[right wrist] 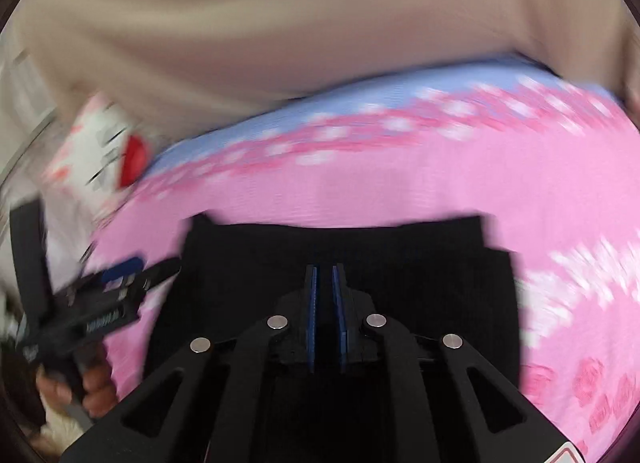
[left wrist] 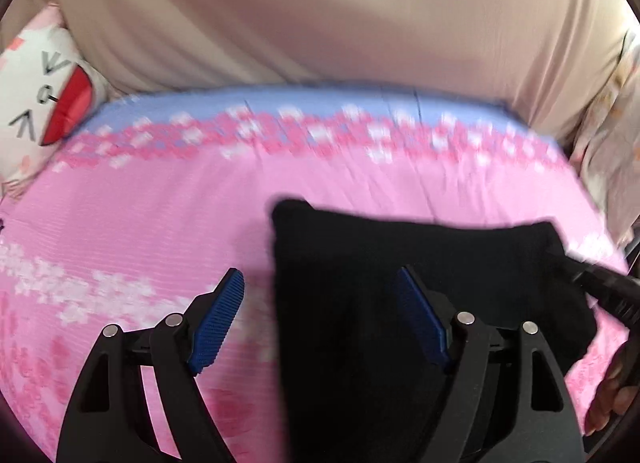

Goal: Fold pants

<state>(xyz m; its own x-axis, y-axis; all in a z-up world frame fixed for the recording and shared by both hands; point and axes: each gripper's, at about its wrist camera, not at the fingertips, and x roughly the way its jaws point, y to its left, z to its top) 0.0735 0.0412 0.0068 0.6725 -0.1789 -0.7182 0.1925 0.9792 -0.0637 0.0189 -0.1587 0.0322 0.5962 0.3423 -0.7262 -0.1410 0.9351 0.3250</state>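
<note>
Ahead of both our grippers hangs one beige curtain [left wrist: 320, 15], and below it lies one bed [left wrist: 140, 223] with a pink flowered sheet edged in blue. One pair of black pants [left wrist: 400, 263], folded into a compact block, lies flat on the sheet just in front of us, under and ahead of the right gripper [right wrist: 325, 275] and reaching between the fingers of the left gripper [left wrist: 320, 287]. One white cushion [left wrist: 36, 103] with a red patch sits far off to the left gripper's left. Both grippers tilt downward toward the bed. Our left gripper is spread wide, its pads clear of the cloth. Our right gripper is nearly clenched, a thin gap between its two blue pads; we cannot tell whether fabric is pinched there.
</note>
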